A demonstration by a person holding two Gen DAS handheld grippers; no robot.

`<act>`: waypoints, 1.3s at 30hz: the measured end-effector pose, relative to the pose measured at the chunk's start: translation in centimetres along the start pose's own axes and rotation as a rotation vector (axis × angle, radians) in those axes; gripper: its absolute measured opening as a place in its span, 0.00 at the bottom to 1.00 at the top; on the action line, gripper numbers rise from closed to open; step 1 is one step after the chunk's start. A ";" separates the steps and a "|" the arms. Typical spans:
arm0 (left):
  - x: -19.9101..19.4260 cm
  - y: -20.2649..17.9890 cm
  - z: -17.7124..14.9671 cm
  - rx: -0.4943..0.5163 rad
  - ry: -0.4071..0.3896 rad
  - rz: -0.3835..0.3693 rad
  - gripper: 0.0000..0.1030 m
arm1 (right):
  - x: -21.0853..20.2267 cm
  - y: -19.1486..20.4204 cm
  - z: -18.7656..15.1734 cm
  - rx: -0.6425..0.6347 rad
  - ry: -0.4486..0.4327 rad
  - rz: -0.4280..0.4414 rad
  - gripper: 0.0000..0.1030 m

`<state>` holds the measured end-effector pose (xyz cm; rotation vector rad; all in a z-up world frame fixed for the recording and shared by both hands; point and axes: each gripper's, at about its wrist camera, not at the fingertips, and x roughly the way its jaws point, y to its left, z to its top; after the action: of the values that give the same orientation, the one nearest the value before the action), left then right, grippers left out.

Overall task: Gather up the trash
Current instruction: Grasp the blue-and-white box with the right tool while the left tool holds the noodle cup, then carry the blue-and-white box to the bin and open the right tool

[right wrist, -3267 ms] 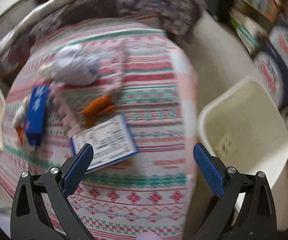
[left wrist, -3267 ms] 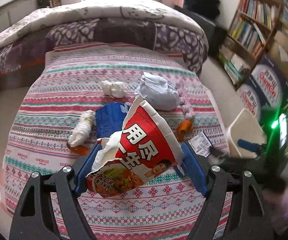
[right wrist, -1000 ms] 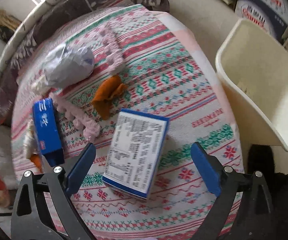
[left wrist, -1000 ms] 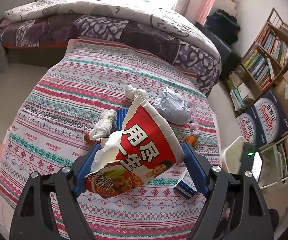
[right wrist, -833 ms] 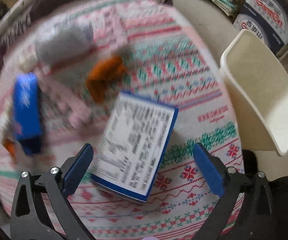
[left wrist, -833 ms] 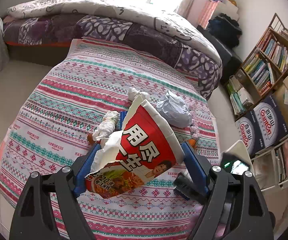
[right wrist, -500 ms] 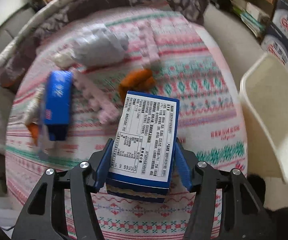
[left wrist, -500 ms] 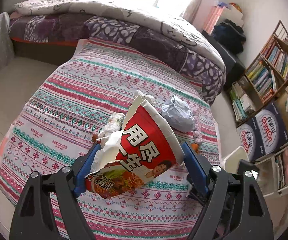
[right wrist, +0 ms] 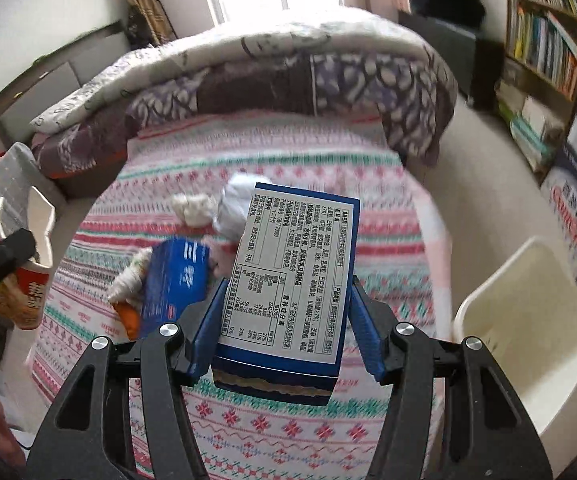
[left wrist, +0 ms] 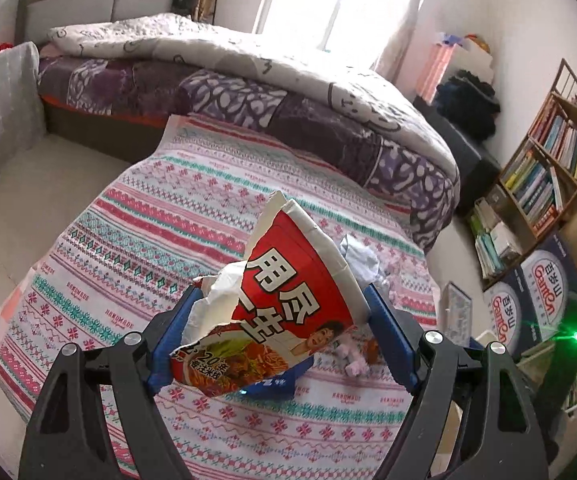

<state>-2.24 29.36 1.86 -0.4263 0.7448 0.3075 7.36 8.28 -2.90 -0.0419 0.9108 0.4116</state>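
My left gripper [left wrist: 280,340] is shut on a crushed red instant-noodle cup [left wrist: 288,304] and holds it above the patterned bedspread [left wrist: 168,220]. My right gripper [right wrist: 286,328] is shut on a blue box with a white nutrition label [right wrist: 292,276], lifted off the bed. The noodle cup also shows at the left edge of the right wrist view [right wrist: 28,292]. On the bed lie a blue carton [right wrist: 176,280], a white tissue wad [right wrist: 194,206], a crumpled grey-white bag [right wrist: 234,208], a rolled white wrapper [right wrist: 128,280] and an orange scrap [right wrist: 128,316].
A cream plastic bin [right wrist: 528,320] stands open on the floor right of the bed. A bunched purple-and-white quilt [right wrist: 288,72] lies across the bed's far end. A bookshelf [left wrist: 556,160] and blue cardboard boxes [left wrist: 536,300] line the right wall.
My right gripper closed on the blue labelled box and lifted it off the bed. My left gripper rose and pulled back, still holding the noodle cup.
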 end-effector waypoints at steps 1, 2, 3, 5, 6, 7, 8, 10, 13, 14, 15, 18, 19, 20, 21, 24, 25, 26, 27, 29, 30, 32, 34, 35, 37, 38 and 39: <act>0.0 -0.3 0.1 -0.003 -0.009 0.000 0.77 | -0.3 -0.1 0.2 -0.009 -0.009 -0.001 0.54; 0.0 -0.5 0.1 -0.005 -0.014 0.001 0.77 | -0.6 -0.2 0.4 -0.020 -0.020 -0.002 0.54; 0.0 -0.6 0.1 -0.007 -0.021 0.001 0.77 | -0.8 -0.4 0.6 -0.025 -0.028 -0.003 0.54; 0.1 -1.2 0.2 -0.007 -0.033 0.002 0.77 | -1.2 -0.7 0.9 -0.032 -0.041 -0.004 0.54; 0.2 -1.4 0.2 -0.005 -0.039 0.004 0.77 | -1.3 -0.9 1.0 -0.036 -0.049 -0.006 0.54; 0.3 -1.9 0.2 -0.001 -0.046 0.006 0.77 | -1.4 -1.0 1.1 -0.041 -0.055 -0.008 0.54; 0.3 -2.1 0.2 0.002 -0.051 0.009 0.77 | -1.5 -1.2 1.2 -0.045 -0.062 -0.012 0.54; 0.5 -2.7 0.2 0.011 -0.061 0.016 0.77 | -1.7 -1.6 1.3 -0.056 -0.081 -0.023 0.54; 0.9 -3.7 0.0 0.023 -0.069 0.018 0.77 | -1.9 -2.5 1.4 -0.063 -0.104 -0.036 0.54; 1.0 -4.0 0.0 0.026 -0.069 0.017 0.77 | -2.0 -2.8 1.4 -0.063 -0.113 -0.041 0.54; 1.3 -4.3 -0.1 0.031 -0.067 0.017 0.77 | -2.1 -3.1 1.4 -0.063 -0.119 -0.045 0.54; 1.8 -5.1 -0.4 0.041 -0.062 0.017 0.77 | -2.0 -4.3 1.5 -0.046 -0.125 -0.052 0.54; 2.1 -5.6 -0.5 0.047 -0.060 0.016 0.77 | -2.0 -4.8 1.6 -0.036 -0.123 -0.050 0.54; 2.3 -5.8 -0.5 0.050 -0.058 0.015 0.77 | -2.0 -5.1 1.7 -0.029 -0.123 -0.049 0.54; 2.4 -6.1 -0.6 0.054 -0.057 0.014 0.77 | -2.1 -5.6 1.8 -0.018 -0.125 -0.049 0.54; 3.0 -7.4 -0.8 0.070 -0.053 0.006 0.77 | -2.4 -6.9 2.1 0.009 -0.137 -0.054 0.54; 3.3 -8.0 -0.9 0.079 -0.050 0.001 0.77 | -2.5 -7.3 2.2 0.016 -0.138 -0.056 0.54; 3.4 -8.4 -1.0 0.084 -0.048 -0.002 0.77 | -2.6 -7.7 2.2 0.023 -0.141 -0.059 0.54; 3.6 -9.0 -1.1 0.091 -0.046 -0.008 0.77 | -2.7 -8.2 2.4 0.033 -0.143 -0.062 0.54; 3.8 -9.8 -1.3 0.101 -0.045 -0.016 0.77 | -2.9 -9.1 2.5 0.050 -0.145 -0.068 0.54; 3.9 -10.1 -1.3 0.107 -0.044 -0.021 0.77 | -3.1 -9.6 2.5 0.060 -0.146 -0.073 0.54; 4.1 -11.0 -1.6 0.119 -0.043 -0.031 0.77 | -3.4 -10.6 2.7 0.078 -0.151 -0.082 0.54; 4.4 -11.9 -1.8 0.131 -0.039 -0.040 0.77 | -3.8 -11.5 2.8 0.093 -0.156 -0.095 0.54; 4.6 -12.4 -1.9 0.140 -0.035 -0.046 0.77 | -3.9 -11.9 2.9 0.099 -0.157 -0.100 0.54; 4.8 -13.1 -2.1 0.152 -0.032 -0.053 0.77 | -4.2 -13.1 3.0 0.118 -0.158 -0.116 0.54; 4.9 -13.5 -2.3 0.158 -0.029 -0.057 0.77 | -4.3 -13.5 3.0 0.126 -0.158 -0.122 0.54; 5.0 -13.8 -2.4 0.163 -0.027 -0.061 0.77 | -4.4 -14.1 3.0 0.140 -0.157 -0.130 0.54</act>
<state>5.57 16.81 0.36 -0.2893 0.7232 0.1927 12.39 -5.53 0.45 0.0584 0.7747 0.2263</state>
